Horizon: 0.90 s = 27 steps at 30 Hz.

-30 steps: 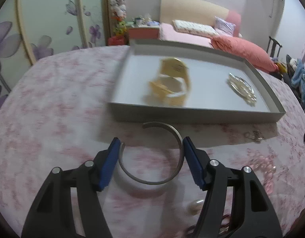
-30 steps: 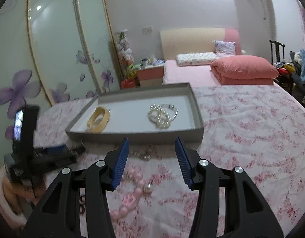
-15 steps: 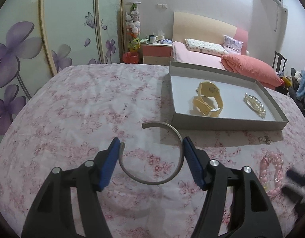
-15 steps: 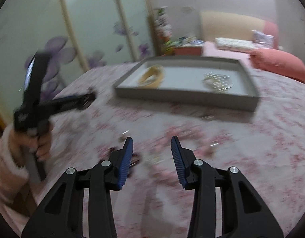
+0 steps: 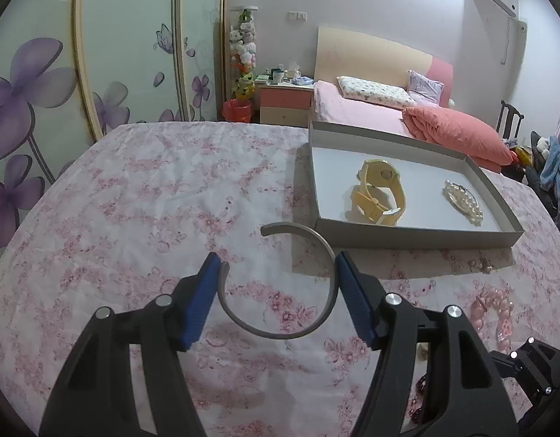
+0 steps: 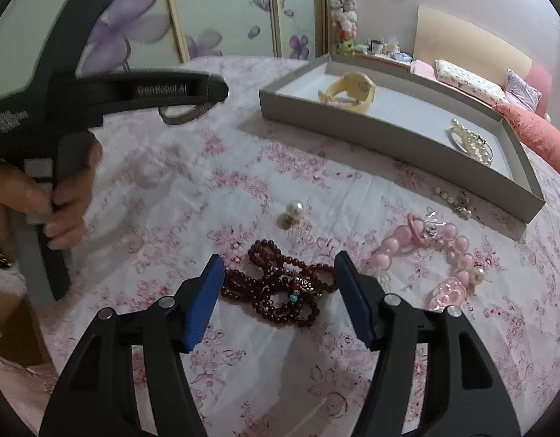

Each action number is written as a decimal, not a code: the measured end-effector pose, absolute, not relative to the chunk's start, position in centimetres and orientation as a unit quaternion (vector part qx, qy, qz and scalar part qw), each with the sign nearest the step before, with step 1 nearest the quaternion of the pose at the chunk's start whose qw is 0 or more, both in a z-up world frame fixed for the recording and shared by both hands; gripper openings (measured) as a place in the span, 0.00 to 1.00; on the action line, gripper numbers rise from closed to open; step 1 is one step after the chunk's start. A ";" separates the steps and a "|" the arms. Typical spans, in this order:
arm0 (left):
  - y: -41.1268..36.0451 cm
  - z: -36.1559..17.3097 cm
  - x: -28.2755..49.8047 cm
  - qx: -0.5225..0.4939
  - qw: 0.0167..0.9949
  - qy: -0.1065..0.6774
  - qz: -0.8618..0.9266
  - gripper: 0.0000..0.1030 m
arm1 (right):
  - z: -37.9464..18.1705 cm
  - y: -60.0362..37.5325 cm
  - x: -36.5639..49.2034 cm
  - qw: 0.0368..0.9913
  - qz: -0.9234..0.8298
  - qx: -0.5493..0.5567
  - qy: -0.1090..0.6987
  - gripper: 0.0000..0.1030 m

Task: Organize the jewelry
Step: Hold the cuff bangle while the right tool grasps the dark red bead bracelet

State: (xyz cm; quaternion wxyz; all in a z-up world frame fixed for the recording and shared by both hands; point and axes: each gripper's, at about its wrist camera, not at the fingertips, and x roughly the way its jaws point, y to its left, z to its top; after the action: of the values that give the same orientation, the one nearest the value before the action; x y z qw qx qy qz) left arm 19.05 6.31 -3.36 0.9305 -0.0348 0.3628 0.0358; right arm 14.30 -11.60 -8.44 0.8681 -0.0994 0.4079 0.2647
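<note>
The left tool (image 5: 278,291) is closed on an open silver bangle (image 5: 298,280), whose two sides are pressed by the blue pads and whose gap is turned up and to the left. It is held above the flowered cloth (image 5: 152,200) of the desk, near the near left corner of the grey tray (image 5: 407,235). Open cloth is seen to the left and ahead of it, up to the far edge of the desk.

The right tool (image 6: 278,296) is seen with its jaws opening. A dark red bead strand (image 6: 280,287) lies coiled on the cloth between them, and no pad is seen pressing on it. A single pearl piece (image 6: 292,211) lies a little beyond, and a pink bead bracelet (image 6: 436,258) lies to the right. A small beaded piece (image 6: 456,202) lies just before the tray's near wall.

Inside the tray a yellow watch (image 5: 380,193) is placed toward the left and a pearl bracelet (image 5: 462,202) toward the right, well apart, with bare floor between them. The tray's walls stand low all round.

In the right wrist view a hand (image 6: 36,204) is seen at the left, wrapped round the left tool's handle.

Behind the desk a bed (image 5: 389,109) with pink covers, a bedside cabinet (image 5: 285,103) and sliding doors (image 5: 98,73) painted with purple flowers are visible.
</note>
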 end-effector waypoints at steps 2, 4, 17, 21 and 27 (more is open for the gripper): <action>6.3 -3.4 19.0 -0.034 0.930 0.363 0.035 0.61 | -8.5 -11.3 14.1 0.866 0.267 -0.109 0.407 0.60; 6.2 -3.4 19.1 -0.033 0.931 0.363 0.034 0.61 | -8.5 -11.0 13.8 0.866 0.271 -0.116 0.404 0.33; 5.6 -3.6 18.9 -0.028 0.931 0.363 0.027 0.61 | -7.8 -13.9 11.2 0.877 0.275 -0.085 0.386 0.07; 5.0 -3.5 18.6 -0.026 0.931 0.362 0.021 0.61 | -6.6 -15.7 10.8 0.892 0.261 -0.062 0.363 0.05; 4.0 -3.3 17.9 -0.024 0.934 0.358 0.010 0.61 | -4.2 -17.6 10.7 0.915 0.239 -0.037 0.322 0.05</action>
State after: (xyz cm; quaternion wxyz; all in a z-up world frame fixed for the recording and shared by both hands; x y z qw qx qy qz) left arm 17.94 4.02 -3.26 0.9335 -0.0242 0.3576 0.0097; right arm 10.75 -17.63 -4.17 0.9154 -0.0371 0.3219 0.2390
